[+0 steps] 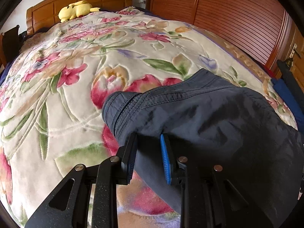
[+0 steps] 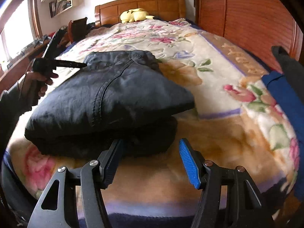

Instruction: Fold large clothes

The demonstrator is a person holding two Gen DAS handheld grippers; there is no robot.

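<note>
Floral blanket covers the bed, with a folded dark navy garment lying on it near the foot. One fold of the garment is pinched between the pads of the left gripper. The right gripper stands apart with jaws wide, empty, just before the bundle's near edge. A yellow plush toy rests by the wooden headboard.
</note>
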